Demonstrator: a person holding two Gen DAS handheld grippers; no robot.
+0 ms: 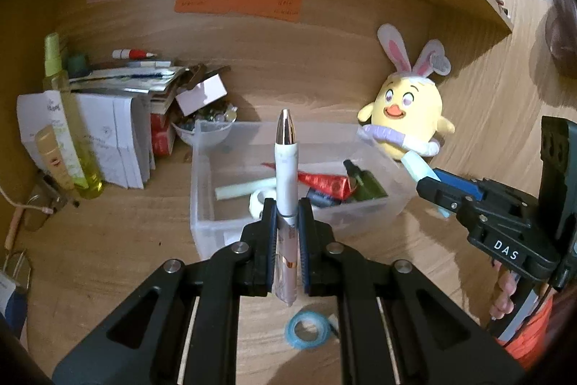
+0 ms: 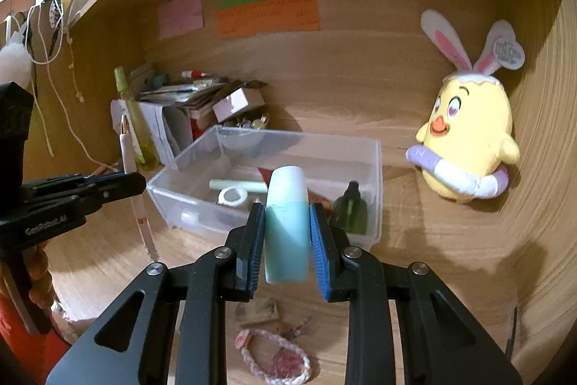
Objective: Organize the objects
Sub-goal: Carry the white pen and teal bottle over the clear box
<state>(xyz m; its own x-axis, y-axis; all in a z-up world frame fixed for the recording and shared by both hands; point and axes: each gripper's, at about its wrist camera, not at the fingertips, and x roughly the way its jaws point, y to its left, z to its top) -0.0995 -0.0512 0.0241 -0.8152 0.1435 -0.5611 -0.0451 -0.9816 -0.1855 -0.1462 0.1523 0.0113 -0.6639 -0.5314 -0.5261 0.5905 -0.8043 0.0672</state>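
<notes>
Left wrist view: left hand-held gripper (image 1: 286, 219) clamps a pen (image 1: 286, 168); right hand-held gripper (image 2: 286, 233) squeezes a teal bottle (image 2: 287, 222). Carry both above the clear bin (image 1: 202, 175) before releasing.

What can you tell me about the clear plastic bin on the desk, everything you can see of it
The clear plastic bin is a shallow, rectangular, translucent box with no lid on it, sitting flat on the wooden desk in front of the back panel. Inside lie a pale green stick, a white tape ring, a red foil cone and a dark green bottle. Neither hand-held gripper touches it. The stuffed chick stands to its right, clutter to its left.
</notes>
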